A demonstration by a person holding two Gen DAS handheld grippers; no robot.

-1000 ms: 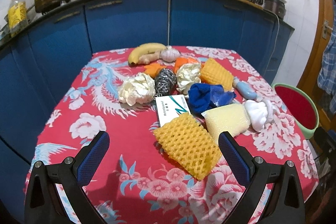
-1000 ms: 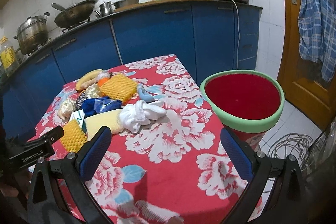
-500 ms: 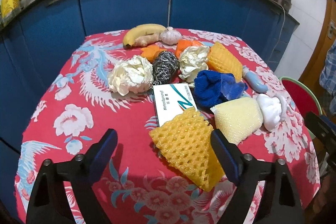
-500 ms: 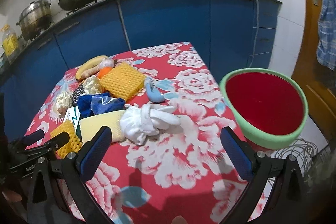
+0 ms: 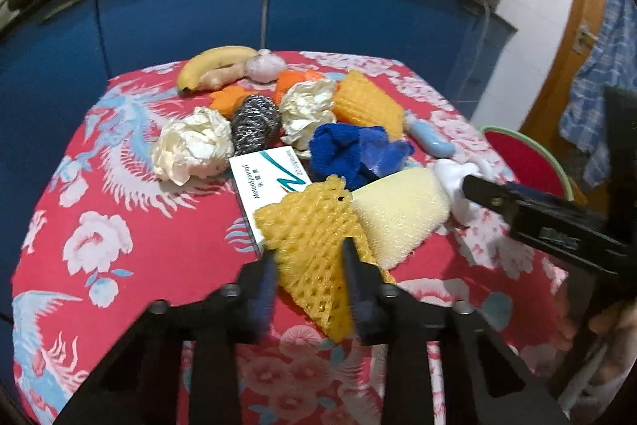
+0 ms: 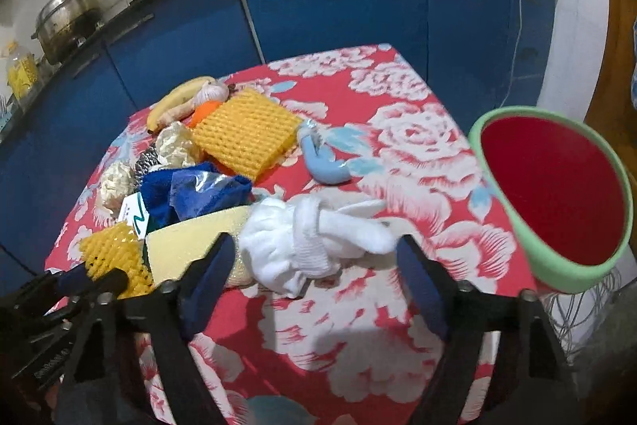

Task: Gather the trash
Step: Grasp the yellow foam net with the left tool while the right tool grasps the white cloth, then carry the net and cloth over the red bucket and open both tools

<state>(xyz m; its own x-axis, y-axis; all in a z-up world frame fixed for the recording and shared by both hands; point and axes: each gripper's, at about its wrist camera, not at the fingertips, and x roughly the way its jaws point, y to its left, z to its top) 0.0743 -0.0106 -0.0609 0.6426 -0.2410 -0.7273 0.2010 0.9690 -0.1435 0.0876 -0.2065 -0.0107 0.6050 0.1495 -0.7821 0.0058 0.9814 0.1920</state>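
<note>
Left gripper pinches the yellow foam net at lower centre of the left wrist view; its long axis runs upper left to lower right. Right gripper stands spread around the white sock, mid-frame.

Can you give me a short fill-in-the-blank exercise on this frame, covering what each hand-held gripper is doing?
1. The left hand-held gripper is closed on the yellow foam ____.
2. The right hand-held gripper is open, its fingers either side of the white ____.
3. The bin beside the table has a green rim and a ____ inside.
4. The medicine box lies partly under the foam ____.

Missing words: net; sock; red; net
</note>
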